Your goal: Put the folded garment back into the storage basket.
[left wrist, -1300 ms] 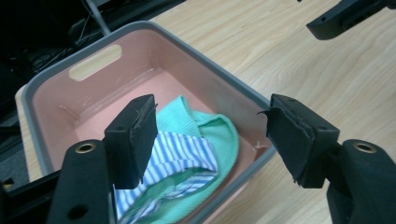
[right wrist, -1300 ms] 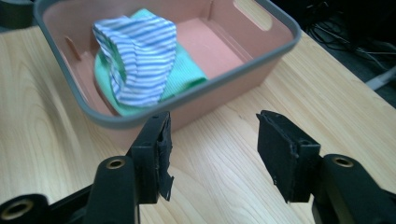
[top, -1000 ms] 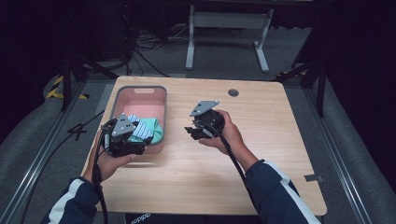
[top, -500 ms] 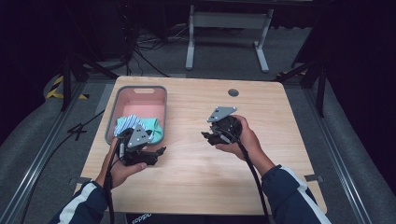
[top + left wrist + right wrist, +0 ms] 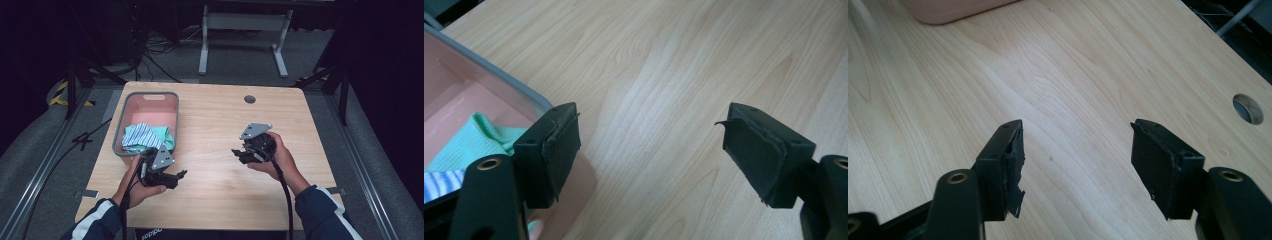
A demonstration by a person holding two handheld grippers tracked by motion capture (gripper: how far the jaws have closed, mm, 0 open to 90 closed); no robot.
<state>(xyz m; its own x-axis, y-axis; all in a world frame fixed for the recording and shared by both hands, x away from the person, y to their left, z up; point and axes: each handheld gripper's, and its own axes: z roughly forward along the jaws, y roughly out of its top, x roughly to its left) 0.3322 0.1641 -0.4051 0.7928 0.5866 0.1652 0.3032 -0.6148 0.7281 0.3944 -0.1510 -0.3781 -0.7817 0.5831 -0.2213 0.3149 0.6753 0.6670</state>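
Left tool (image 5: 172, 176): held spread and empty near the tabletop's (image 5: 220, 125) front-left edge, just in front of the bin (image 5: 131, 107).
Right tool (image 5: 239, 154): held spread and empty over the right half of the tabletop.
Cloths (image 5: 142, 137): seen lying in the bin's near end, by the left edge.
Change: the left tool has been drawn back off the cloths since a second ago; the right has been shifted toward the right edge.
Meaning: the cloths appear deposited; the step is judged finished.
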